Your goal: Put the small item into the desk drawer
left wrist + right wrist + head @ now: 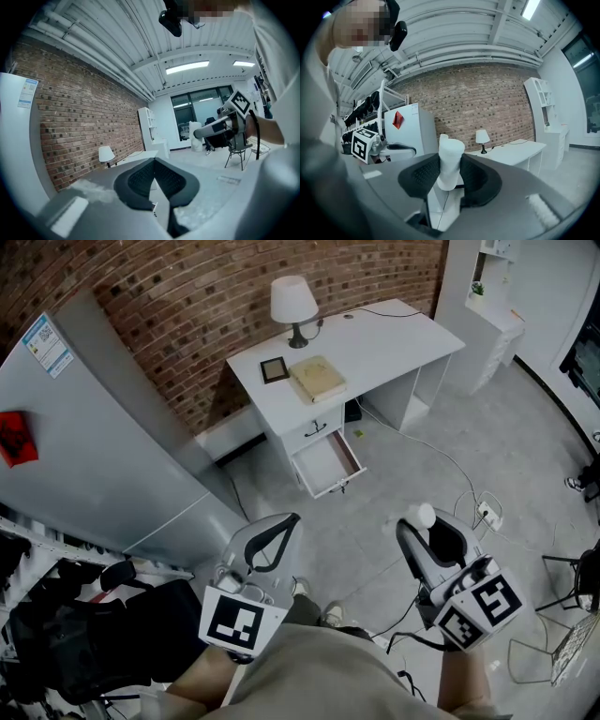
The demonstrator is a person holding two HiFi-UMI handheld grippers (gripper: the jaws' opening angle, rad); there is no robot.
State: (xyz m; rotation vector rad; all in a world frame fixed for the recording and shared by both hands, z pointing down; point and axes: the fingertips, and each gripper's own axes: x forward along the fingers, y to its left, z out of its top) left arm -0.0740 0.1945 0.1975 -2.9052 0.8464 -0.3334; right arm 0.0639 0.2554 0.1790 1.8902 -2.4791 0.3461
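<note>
Right gripper, hand-held, low in the head view: jaws clamped on the small white item, which stands upright between the pads with its top above them; the right gripper view confirms the grip.
Left gripper, hand-held, beside it: jaws together at the tips, nothing between them.
Desk, white, against the brick wall, well apart from both grippers.
Desk drawer: pulled open, interior showing, under the desk's left end.
On the desktop: lamp, tan book, small dark frame.
Grey cabinet at left, close to the drawer's side.
Cable on the grey floor, between the right gripper and the desk.
</note>
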